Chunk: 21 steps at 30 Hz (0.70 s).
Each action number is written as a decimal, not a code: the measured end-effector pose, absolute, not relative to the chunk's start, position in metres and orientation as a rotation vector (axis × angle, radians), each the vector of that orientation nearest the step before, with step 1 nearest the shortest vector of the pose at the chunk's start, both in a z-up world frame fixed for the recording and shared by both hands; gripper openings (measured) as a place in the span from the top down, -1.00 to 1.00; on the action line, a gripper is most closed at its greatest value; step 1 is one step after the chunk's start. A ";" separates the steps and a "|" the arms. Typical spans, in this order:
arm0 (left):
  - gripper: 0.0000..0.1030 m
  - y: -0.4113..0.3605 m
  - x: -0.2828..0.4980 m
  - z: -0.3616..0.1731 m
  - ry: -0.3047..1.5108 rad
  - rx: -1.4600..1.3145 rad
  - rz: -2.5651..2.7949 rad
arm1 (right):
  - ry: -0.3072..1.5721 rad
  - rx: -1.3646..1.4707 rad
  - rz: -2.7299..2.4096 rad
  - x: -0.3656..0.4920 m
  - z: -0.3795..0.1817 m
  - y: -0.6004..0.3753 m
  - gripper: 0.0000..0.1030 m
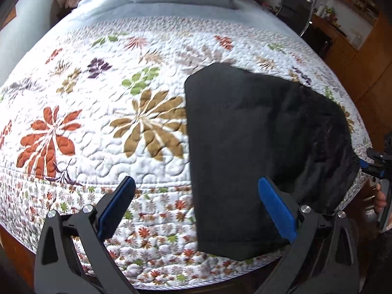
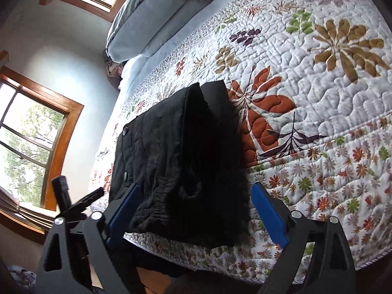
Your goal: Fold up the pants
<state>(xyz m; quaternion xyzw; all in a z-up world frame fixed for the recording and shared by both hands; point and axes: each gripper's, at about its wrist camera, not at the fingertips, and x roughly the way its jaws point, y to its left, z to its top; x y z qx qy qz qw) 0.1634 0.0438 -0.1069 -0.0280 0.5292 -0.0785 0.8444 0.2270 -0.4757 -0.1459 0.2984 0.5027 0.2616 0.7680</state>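
The bed (image 1: pixel 98 122) spreads ahead of both my claws; the folded pants (image 1: pixel 257 134) lie at its near edge, ahead of my left claw (image 1: pixel 196 205) and right claw (image 2: pixel 196 208); both released, holding nothing.

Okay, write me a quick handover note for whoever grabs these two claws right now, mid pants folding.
Left claw: open, holding nothing, over the near edge of the bed.
Right claw: open, holding nothing, its fingers either side of the pants' waistband end.
Black pants: already folded into a compact stack on the floral quilt, near the bed's edge.
Left to do: possibly a final fold or smoothing; otherwise the job looks close to finished.
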 end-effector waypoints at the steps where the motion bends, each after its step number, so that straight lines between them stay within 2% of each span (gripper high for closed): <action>1: -0.94 0.053 0.167 -0.116 1.142 -0.081 -0.165 | 1.101 0.654 0.579 0.230 -0.150 -0.475 -0.87; 5: -0.94 0.077 0.178 -0.140 1.216 -0.321 -0.312 | 1.136 0.628 0.596 0.242 -0.164 -0.468 -0.88; 13: -0.94 0.081 0.193 -0.170 1.298 -0.596 -0.538 | 1.191 0.738 0.670 0.259 -0.192 -0.457 -0.89; 19: -0.94 0.068 0.197 -0.183 1.326 -0.663 -0.591 | 1.208 0.768 0.744 0.264 -0.200 -0.444 -0.94; 21: -0.93 0.060 0.196 -0.181 1.330 -0.689 -0.628 | 1.217 0.733 0.750 0.266 -0.199 -0.438 -0.88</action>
